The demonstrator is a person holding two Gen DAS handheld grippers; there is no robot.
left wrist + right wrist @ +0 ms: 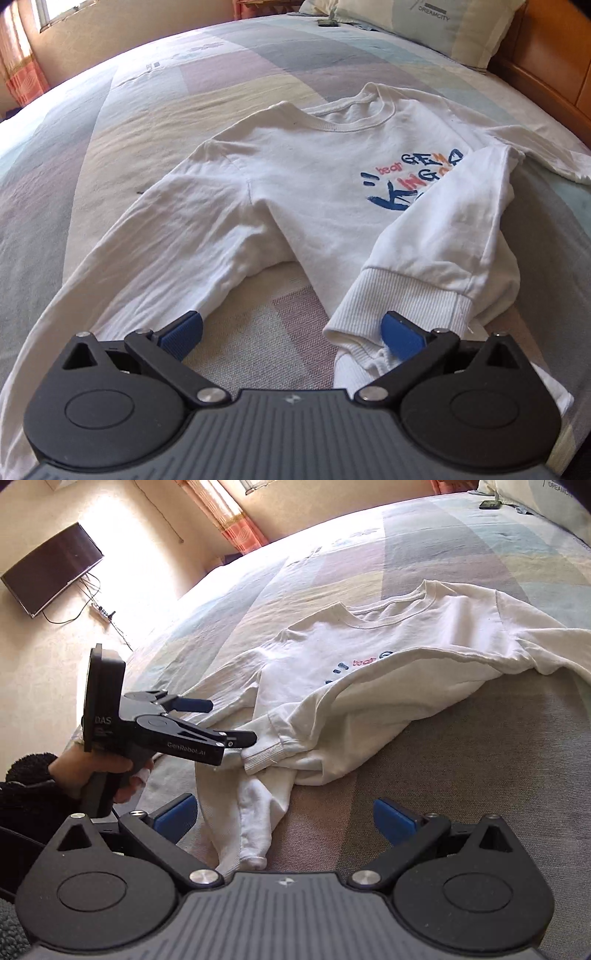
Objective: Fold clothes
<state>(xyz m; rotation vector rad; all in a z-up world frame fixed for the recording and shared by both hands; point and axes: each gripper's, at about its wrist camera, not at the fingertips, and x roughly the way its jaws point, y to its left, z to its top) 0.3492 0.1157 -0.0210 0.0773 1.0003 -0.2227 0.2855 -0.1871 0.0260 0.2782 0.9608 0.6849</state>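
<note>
**White shirt on the bed, both my grippers open**

From my left gripper (291,334) I look along the bed (110,155). Its jaws are spread wide and hold nothing. A white shirt (295,173) with long sleeves lies face up on the patchwork bedspread, with its neck hole pointing away from me. It has blue and orange letters (410,181) on the chest. One sleeve (155,251) runs down toward my left blue pad (183,334) and ends up just beside it. The other sleeve is folded over the letters and hides some of them. Its ribbed cuff (402,295) sits right at my other blue pad, and I cannot tell if they touch. Bare bedspread shows between my two pads. Far off there is a pillow (424,26), a small dark thing (327,23) on the bed, and a wooden headboard (546,62).

From my right gripper (286,818) I see the same shirt (369,646) a bit farther away. These jaws are wide too and grip nothing. A sleeve end (255,827) lies between my pads, closer to the left one. My left gripper (232,722) is off to the side, held by a hand (107,771) in a dark fuzzy sleeve (29,790). Its lower finger is near the cuff (266,757). On the wall hangs a dark TV (51,568) with cords under it, and a curtain (236,520) by the window.
</note>
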